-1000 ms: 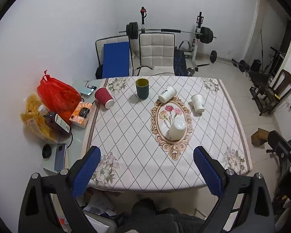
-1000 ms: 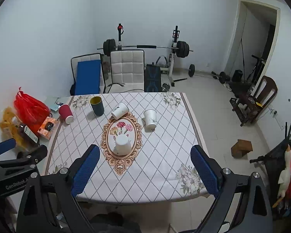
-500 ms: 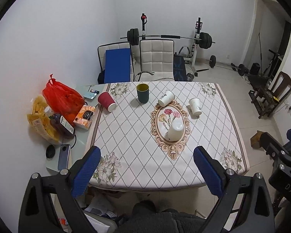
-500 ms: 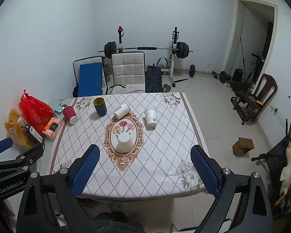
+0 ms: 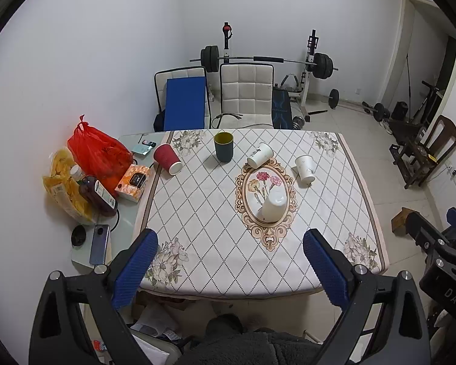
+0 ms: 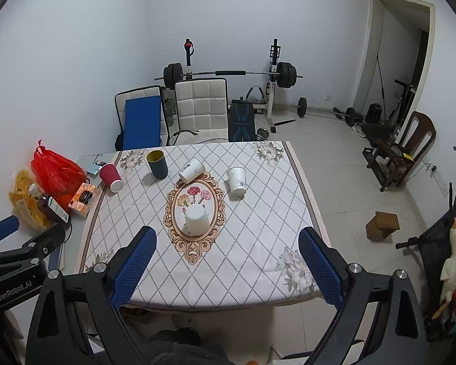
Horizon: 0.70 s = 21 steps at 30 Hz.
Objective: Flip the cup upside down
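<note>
Pulling back, the left hand-held gripper [image 5: 229,269] now sits higher and farther from the desk [image 5: 197,213] than a second ago; the whole cloth shows, and its blue fingers [image 5: 135,269] stay spread wide with nothing between them. From this left view the white cup [image 5: 273,205] stands mouth-down on the flower oval at about 12 o'clock from the gripper, unchanged. Beyond it, at 12 o'clock, a second white cup [image 5: 260,155] lies on its side; at 1 o'clock a third white cup [image 5: 304,168] leans tipped over. A green cup [image 5: 224,146] stands upright at 11 o'clock, and a red cup [image 5: 167,158] lies tipped at 10 o'clock. A red bag [image 5: 98,152], tissue box [image 5: 133,178] and phone [image 5: 99,244] crowd the 9 o'clock edge, off the cloth.

From the right view, the right hand-held gripper [image 6: 226,269] has also drawn back and hangs released, fingers [image 6: 320,269] wide apart, gripping nothing. The mouth-down white cup [image 6: 196,220] sits at 12 o'clock, well apart from both fingers. The left gripper's black body shows at 9 o'clock. Nothing stands between either gripper and the cups.
</note>
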Each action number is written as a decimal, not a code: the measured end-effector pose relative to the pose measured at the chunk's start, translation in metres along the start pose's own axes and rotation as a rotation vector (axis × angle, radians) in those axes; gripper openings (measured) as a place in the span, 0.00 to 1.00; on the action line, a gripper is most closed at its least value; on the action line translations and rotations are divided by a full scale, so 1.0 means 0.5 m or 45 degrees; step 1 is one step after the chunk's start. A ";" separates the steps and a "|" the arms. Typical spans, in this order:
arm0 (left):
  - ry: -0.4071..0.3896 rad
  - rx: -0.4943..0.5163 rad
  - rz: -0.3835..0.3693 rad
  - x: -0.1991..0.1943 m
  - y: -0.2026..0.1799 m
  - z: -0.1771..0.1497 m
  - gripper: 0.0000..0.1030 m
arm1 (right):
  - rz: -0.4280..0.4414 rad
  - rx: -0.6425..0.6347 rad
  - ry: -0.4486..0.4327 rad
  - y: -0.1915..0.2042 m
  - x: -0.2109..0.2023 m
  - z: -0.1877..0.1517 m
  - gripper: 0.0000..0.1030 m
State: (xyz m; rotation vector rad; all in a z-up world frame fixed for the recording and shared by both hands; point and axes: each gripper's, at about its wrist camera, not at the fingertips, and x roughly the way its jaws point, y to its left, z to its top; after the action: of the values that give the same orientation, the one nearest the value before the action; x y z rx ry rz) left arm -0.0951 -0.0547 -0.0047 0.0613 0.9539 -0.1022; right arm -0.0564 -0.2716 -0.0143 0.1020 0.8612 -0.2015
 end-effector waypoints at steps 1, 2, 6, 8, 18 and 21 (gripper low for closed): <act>-0.001 -0.001 -0.001 -0.001 0.000 0.000 0.95 | -0.002 -0.001 -0.002 0.000 0.000 0.000 0.94; -0.001 -0.001 -0.002 0.001 0.001 0.000 0.95 | -0.004 -0.003 0.000 0.000 0.000 0.000 0.94; 0.001 -0.016 0.002 -0.008 -0.004 -0.001 0.95 | 0.000 -0.009 0.010 -0.001 0.001 -0.006 0.94; 0.001 -0.028 0.010 -0.011 -0.007 -0.001 0.95 | 0.003 -0.010 0.015 -0.002 0.001 -0.010 0.94; 0.001 -0.037 0.014 -0.014 -0.009 -0.001 0.95 | -0.001 -0.029 0.014 0.004 0.000 -0.013 0.94; 0.001 -0.039 0.014 -0.014 -0.008 -0.001 0.95 | -0.005 -0.032 0.011 0.006 -0.001 -0.011 0.94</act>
State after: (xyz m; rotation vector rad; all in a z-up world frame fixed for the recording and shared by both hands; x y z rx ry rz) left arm -0.0998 -0.0584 0.0006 0.0385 0.9553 -0.0771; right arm -0.0601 -0.2674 -0.0177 0.0778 0.8723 -0.1940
